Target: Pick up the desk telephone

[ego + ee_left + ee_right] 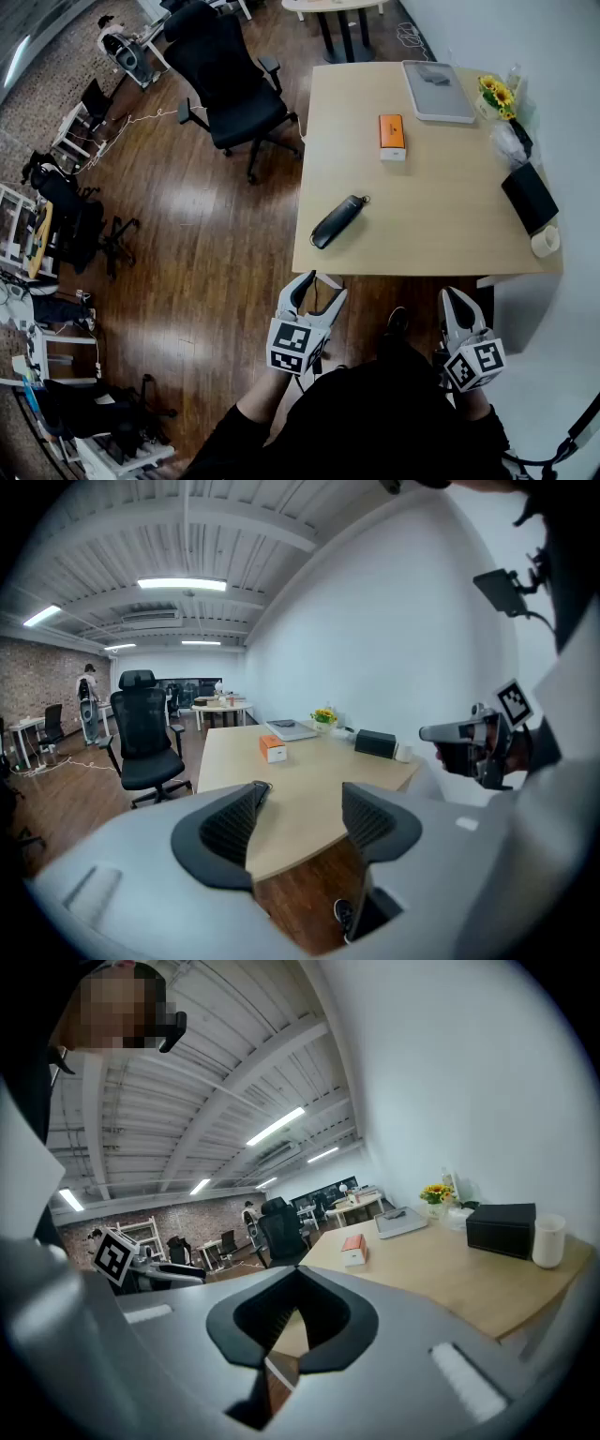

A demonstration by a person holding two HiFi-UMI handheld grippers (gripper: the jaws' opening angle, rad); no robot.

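The counter (pixel 441 216) carries six things, one of each: the desk telephone (pixel 338 222), an orange box (pixel 392 134), a closed grey laptop (pixel 437 94), a bunch of yellow flowers (pixel 497 92), a black box (pixel 530 197) and a white cup (pixel 545 242). The telephone is a slim, rounded black piece lying flat and slantwise near the counter's near left corner, apart from the other things. One black office chair (pixel 230 89) stands off the counter's left side. The two grippers are off the near edge, touching nothing. The left gripper (pixel 317 289) has its jaws spread with nothing between them. The right gripper (pixel 456 298) has its jaws pressed together, empty.
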